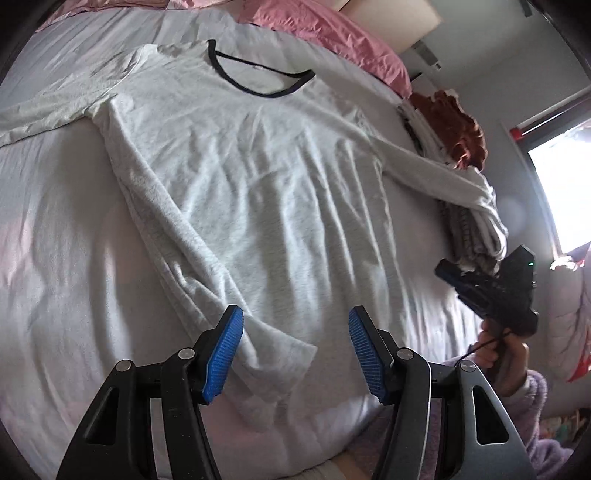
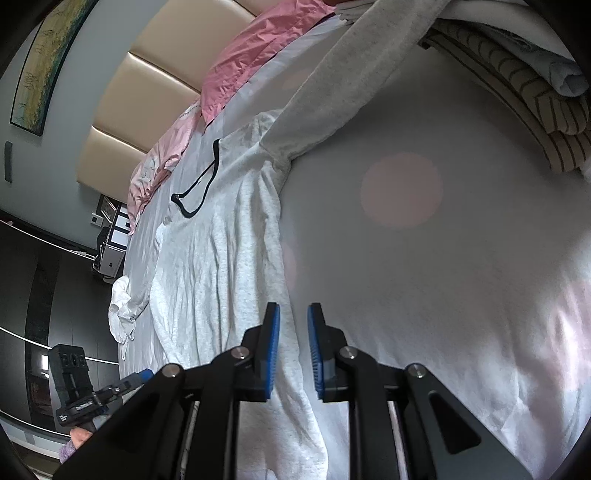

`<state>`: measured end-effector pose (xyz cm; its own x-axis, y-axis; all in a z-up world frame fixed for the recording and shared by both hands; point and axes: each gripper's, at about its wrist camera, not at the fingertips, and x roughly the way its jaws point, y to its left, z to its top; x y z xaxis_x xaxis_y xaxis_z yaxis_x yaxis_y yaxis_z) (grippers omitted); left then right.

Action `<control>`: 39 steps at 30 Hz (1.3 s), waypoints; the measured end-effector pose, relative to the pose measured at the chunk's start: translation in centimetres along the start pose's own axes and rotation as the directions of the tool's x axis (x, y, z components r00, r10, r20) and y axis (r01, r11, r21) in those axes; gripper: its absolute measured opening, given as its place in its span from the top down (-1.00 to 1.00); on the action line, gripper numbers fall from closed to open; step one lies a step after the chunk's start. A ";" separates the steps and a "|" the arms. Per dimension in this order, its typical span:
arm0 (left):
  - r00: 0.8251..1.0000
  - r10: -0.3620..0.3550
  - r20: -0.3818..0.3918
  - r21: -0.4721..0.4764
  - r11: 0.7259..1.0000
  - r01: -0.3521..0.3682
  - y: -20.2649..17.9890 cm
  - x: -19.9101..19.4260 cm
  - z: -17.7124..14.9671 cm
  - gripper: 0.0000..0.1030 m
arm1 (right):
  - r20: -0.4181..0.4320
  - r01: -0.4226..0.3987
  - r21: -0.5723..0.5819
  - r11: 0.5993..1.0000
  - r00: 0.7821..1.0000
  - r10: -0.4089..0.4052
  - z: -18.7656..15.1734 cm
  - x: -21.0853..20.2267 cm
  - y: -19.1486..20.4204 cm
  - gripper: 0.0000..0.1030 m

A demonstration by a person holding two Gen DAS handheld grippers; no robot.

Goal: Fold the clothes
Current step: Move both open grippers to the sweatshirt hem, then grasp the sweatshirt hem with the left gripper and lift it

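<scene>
Left sleeve (image 1: 48,118): spread out sideways on the bed, seen at the far left of the left wrist view.
Bed (image 1: 55,258): covered by a white sheet; pink bedding (image 1: 332,33) is seen at its head.
Shirt (image 1: 251,192): a light grey long-sleeved top with a dark neckband (image 1: 258,79), laid flat and wrinkled on the bed, hem toward the cameras.
Left hand-held gripper (image 1: 295,354): jaws held wide apart above the hem, nothing gripped; blue pads (image 1: 225,354) are visible.
Right sleeve (image 1: 424,166): stretched toward a stack of folded clothes (image 1: 469,229), its end draped over the stack.
Right hand-held gripper (image 2: 293,354): jaws narrowly parted, nothing between them, held over the shirt's right side edge.
</scene>
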<state>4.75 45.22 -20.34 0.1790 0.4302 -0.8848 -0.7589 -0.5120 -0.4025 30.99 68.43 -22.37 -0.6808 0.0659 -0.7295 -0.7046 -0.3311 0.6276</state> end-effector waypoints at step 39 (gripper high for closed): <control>1.000 -0.013 0.011 -0.326 0.945 0.015 5.2 -4.4 -3.7 0.91 | -0.235 0.037 -0.002 0.999 0.971 -0.037 -2.2 1.9 -0.8 0.68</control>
<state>2.36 37.91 -19.40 0.1819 0.4446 -0.8771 -0.5101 -0.7199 -0.4707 30.72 66.73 -24.91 -0.5885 -0.1446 -0.7954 -0.7292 -0.3300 0.5995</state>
